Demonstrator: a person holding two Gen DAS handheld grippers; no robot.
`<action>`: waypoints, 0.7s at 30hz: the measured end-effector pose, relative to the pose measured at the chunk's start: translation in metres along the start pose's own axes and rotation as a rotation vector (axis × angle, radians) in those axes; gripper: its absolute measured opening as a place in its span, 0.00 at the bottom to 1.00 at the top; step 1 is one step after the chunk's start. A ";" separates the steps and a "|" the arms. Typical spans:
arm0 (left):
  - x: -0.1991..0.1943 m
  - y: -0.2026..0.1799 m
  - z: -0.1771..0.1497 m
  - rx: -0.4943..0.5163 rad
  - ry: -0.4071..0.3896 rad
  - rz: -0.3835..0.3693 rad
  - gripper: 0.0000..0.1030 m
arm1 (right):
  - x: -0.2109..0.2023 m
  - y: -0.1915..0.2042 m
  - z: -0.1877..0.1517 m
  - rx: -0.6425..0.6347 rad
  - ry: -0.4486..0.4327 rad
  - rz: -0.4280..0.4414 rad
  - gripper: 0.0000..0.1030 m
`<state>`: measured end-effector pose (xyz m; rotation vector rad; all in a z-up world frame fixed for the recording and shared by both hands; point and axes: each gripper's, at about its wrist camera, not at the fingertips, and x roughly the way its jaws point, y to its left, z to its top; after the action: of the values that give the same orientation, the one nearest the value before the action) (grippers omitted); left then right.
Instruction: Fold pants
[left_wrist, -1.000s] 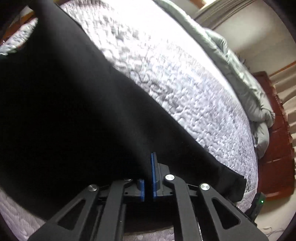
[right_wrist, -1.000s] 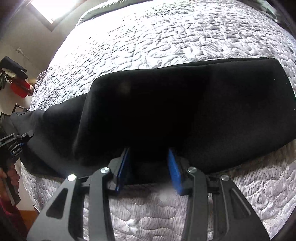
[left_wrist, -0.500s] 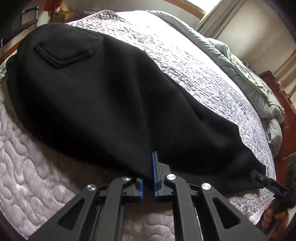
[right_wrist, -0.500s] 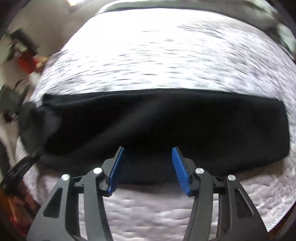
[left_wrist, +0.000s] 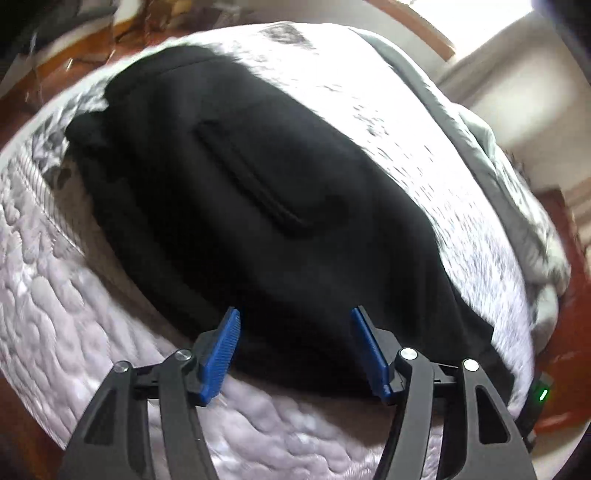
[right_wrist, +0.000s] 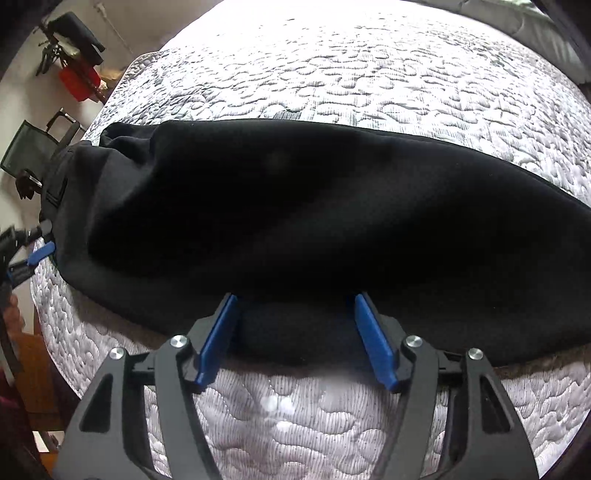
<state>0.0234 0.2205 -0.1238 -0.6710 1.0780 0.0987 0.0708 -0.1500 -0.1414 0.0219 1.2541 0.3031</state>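
1. Black, soft fleece-like pants (right_wrist: 295, 206) lie along the near edge of the bed's white quilted mattress cover (right_wrist: 351, 70), stretched out as one long, narrow band.
2. We judge the lengthwise fold as done: in the right wrist view an upper layer sits over a lower one whose edge peeks out along the near side, so one leg appears laid on the other.
3. In the left wrist view the same pants (left_wrist: 258, 206) show a stitched pocket seam (left_wrist: 247, 184) on top, which we take for the waist half; that view is blurred, so finer detail is lost.
4. Our left claw (left_wrist: 295, 350) is spread wide and grasps nothing, its blue pads either side of the near fabric edge.
5. Our right claw (right_wrist: 295, 332) is likewise released, straddling the near edge farther along the legs.
6. What seems left: folding the long band crosswise, hem toward waist, and smoothing the slight bulge near the waist end.
7. A grey comforter (left_wrist: 517, 177) is bunched along the far side of the bed, well apart from the pants.
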 end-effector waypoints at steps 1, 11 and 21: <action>0.003 0.008 0.006 -0.037 0.011 -0.031 0.61 | 0.002 0.003 0.001 -0.004 -0.002 -0.007 0.65; 0.013 0.044 0.023 -0.177 0.003 -0.104 0.27 | 0.005 0.004 0.002 -0.003 -0.003 -0.004 0.68; -0.046 0.027 -0.017 -0.133 -0.237 -0.057 0.14 | 0.005 0.003 0.002 -0.003 -0.001 0.014 0.72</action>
<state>-0.0229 0.2443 -0.1028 -0.7879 0.8291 0.1972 0.0733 -0.1456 -0.1452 0.0284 1.2527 0.3168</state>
